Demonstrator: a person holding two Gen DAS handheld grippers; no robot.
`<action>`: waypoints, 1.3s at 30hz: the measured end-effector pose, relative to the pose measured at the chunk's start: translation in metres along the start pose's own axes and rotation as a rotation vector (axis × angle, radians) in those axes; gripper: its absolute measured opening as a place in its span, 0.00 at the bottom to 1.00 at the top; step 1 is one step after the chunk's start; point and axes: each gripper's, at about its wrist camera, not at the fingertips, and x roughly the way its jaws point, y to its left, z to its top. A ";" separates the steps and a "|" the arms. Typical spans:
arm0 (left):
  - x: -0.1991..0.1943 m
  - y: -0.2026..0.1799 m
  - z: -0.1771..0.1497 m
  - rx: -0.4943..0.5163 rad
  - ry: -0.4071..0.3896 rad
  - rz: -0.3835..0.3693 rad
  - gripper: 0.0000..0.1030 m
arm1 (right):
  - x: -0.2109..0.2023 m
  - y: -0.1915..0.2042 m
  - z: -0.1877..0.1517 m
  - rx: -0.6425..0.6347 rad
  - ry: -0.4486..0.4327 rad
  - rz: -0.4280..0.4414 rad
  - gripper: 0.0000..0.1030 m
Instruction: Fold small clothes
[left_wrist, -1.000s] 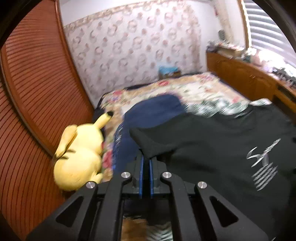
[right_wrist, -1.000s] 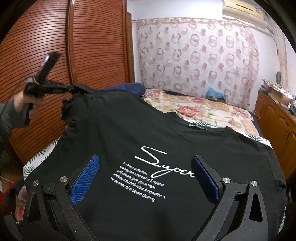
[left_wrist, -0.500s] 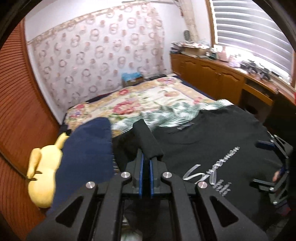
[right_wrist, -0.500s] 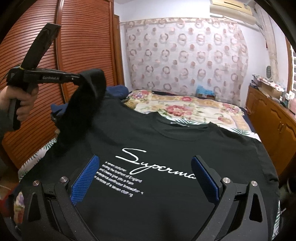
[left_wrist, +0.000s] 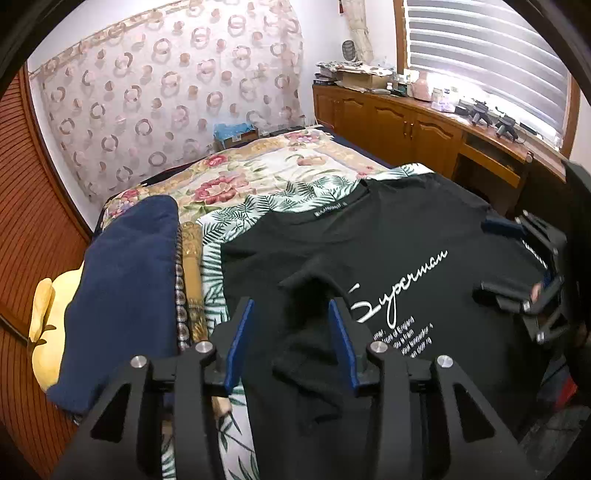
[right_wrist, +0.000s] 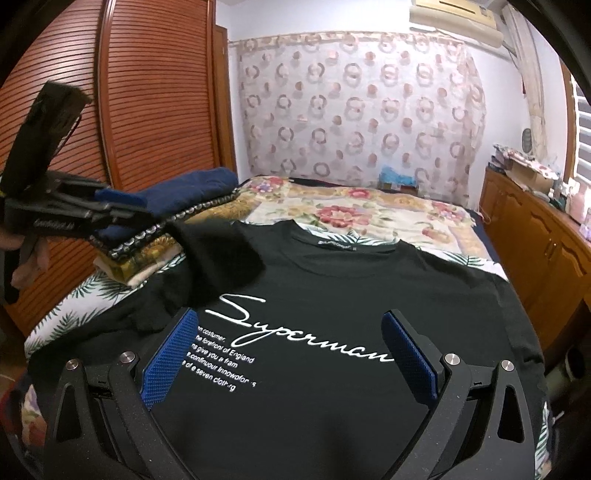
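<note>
Left wrist view: left gripper (left_wrist: 291, 332), jaws just opened and parted, folded sleeve (left_wrist: 314, 291) lying loose between them; black T-shirt (left_wrist: 424, 229) flat on the bed (left_wrist: 258, 181); navy garment (left_wrist: 125, 280) at left; right gripper (left_wrist: 517, 254) at right edge. Right wrist view: right gripper (right_wrist: 290, 354), jaws spread wide over the T-shirt's (right_wrist: 369, 295) chest, pinching nothing; left gripper (right_wrist: 122, 210), jaws parted, beside the sleeve (right_wrist: 221, 251).

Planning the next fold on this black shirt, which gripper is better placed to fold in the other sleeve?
Right, probably. The right gripper is open over the shirt near the flat sleeve. The left gripper has just opened over the folded sleeve, opposite.
</note>
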 end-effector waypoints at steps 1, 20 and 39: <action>0.002 -0.002 -0.002 0.001 0.001 -0.001 0.44 | 0.000 0.000 0.001 -0.001 -0.001 -0.003 0.98; -0.016 0.029 -0.090 -0.165 -0.073 0.017 0.59 | 0.094 0.036 0.050 -0.106 0.141 0.167 0.62; -0.018 0.022 -0.123 -0.223 -0.067 -0.010 0.61 | 0.114 0.035 0.041 -0.219 0.155 0.146 0.03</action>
